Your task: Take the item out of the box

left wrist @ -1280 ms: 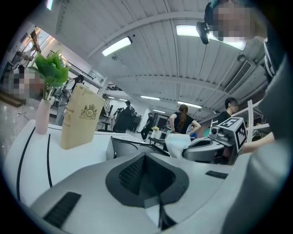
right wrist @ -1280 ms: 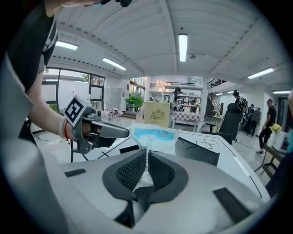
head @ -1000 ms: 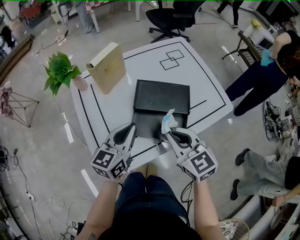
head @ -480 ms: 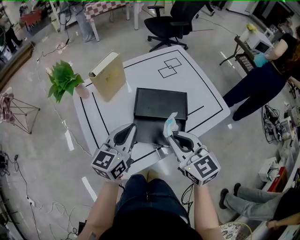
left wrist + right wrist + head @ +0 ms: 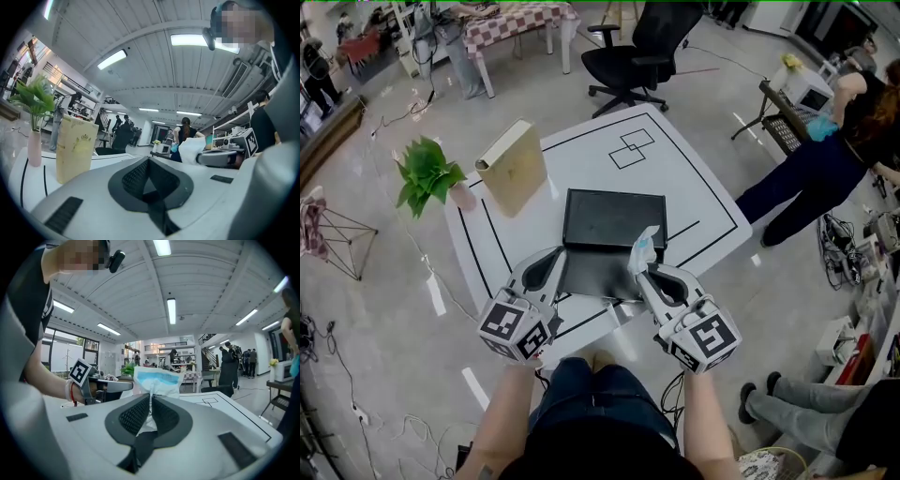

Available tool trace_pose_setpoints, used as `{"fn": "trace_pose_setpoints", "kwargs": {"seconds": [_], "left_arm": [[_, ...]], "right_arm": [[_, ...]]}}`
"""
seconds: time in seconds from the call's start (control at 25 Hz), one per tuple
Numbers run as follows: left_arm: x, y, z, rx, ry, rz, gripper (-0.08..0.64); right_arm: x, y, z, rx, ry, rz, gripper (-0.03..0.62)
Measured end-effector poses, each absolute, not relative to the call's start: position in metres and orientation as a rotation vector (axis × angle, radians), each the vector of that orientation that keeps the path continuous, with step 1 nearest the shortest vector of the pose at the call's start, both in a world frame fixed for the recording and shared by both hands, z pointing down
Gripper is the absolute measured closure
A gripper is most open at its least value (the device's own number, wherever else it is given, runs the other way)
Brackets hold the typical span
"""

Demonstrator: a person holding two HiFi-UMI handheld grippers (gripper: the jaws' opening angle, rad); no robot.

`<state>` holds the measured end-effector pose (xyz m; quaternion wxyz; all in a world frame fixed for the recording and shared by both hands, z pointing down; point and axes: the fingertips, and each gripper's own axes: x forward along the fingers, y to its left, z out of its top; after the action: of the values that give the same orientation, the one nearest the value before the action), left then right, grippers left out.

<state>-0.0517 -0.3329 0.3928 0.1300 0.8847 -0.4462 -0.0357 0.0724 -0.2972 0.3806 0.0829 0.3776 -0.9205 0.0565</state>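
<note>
An open black box point(image 5: 614, 216) lies on the white table point(image 5: 684, 178), its lid flap point(image 5: 586, 274) folded toward me. My right gripper point(image 5: 645, 270) is shut on a white and blue packet point(image 5: 642, 246), held above the box's near right corner. In the right gripper view the packet point(image 5: 157, 379) sticks up from between the closed pads of that gripper point(image 5: 151, 400). My left gripper point(image 5: 547, 270) hovers over the flap's left edge with its jaws together and nothing in them. In the left gripper view its tips point(image 5: 149, 161) meet, and the packet point(image 5: 192, 150) shows at the right.
A beige box point(image 5: 517, 167) stands at the table's back left beside a potted plant point(image 5: 427, 173). A black office chair point(image 5: 642, 52) sits beyond the table. A person point(image 5: 811, 178) stands at the right near a desk. Black lines mark the tabletop.
Both grippers stay almost where they were, the packet still held in the right one. The head view has tilted a little, so the table sits lower in the picture.
</note>
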Motion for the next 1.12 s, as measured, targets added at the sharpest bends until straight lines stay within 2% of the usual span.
{"fn": "trace_pose_setpoints", "kwargs": {"seconds": [1.12], "left_arm": [[-0.053, -0.344, 0.348, 2.625, -1.331, -0.198, 0.558]], "right_arm": [[0.100, -0.309, 0.332, 1.326, -2.776, 0.058, 0.571]]}}
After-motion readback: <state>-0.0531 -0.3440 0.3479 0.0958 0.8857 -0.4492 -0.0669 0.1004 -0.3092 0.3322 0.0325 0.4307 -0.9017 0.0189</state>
